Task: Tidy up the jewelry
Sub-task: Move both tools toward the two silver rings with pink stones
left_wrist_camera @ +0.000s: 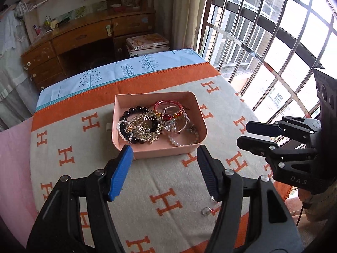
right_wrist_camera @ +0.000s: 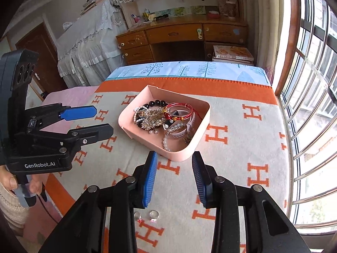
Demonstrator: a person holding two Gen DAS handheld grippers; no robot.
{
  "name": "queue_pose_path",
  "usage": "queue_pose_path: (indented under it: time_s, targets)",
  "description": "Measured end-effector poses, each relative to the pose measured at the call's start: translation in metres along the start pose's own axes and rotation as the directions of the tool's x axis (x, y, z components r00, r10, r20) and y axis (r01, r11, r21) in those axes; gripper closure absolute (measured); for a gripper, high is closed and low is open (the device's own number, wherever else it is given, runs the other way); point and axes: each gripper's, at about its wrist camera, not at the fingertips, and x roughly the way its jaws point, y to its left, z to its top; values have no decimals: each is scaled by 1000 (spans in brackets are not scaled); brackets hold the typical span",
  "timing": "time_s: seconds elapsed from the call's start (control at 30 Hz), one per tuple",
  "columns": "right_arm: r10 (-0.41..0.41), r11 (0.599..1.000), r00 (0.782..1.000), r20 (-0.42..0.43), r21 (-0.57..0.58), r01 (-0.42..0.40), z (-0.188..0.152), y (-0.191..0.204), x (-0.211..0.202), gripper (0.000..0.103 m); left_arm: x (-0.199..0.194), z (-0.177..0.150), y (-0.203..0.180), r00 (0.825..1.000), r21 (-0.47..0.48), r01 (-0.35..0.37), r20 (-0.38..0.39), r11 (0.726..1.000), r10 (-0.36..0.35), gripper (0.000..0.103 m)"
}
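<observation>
near: two rings (right_wrist_camera: pixel 147 216) loose on blanket (right_wrist_camera: pixel 242 147), 6 o'clock, under right gripper (right_wrist_camera: pixel 174 179), jaws apart, empty | left gripper (left_wrist_camera: pixel 164 170) spread, empty | far: pink tray (right_wrist_camera: pixel 202 141) of tangled jewelry (right_wrist_camera: pixel 162 120), 12 o'clock | risk: small rings slip the pads, roll off.

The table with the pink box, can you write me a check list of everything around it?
Surface: blanket with orange H letters, covering the table.
Job's things: pink tray heaped with tangled jewelry, including a black bead bracelet, a red bangle and a pearl bracelet. Two small rings lie on the blanket outside the tray, close to the right tool.
Clutter: nothing seen.
Grippers: left tool open, empty; right tool open, empty. Both are short of the tray.
Cables: nothing clear.
Surroundings: wooden desk, stacked books, barred window.
</observation>
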Motion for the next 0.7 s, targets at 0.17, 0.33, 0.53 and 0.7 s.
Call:
queue_pose_path:
  time_s: [0.17,0.33,0.53,0.7]
  targets:
    - [2,1000,999,42,11,-3,-35,-3,-26,68,-28,-25,-19,999,-20,24,44,1000,-23,43]
    - [19,1000,998,60,22,-20,-74,-1,-36,68,-41,-55,-37,995,-63,56,85,996,-50,42]
    - [-17,1000,995,100,-6,18,-113,10,-44,68,-29,-91,-49,993,-151,92,88,984,-79,43]
    - [-52,999,988,149,24,49,-135,4,-49,68,5,-117,-40,997,-277,80,13,958,-80,43]
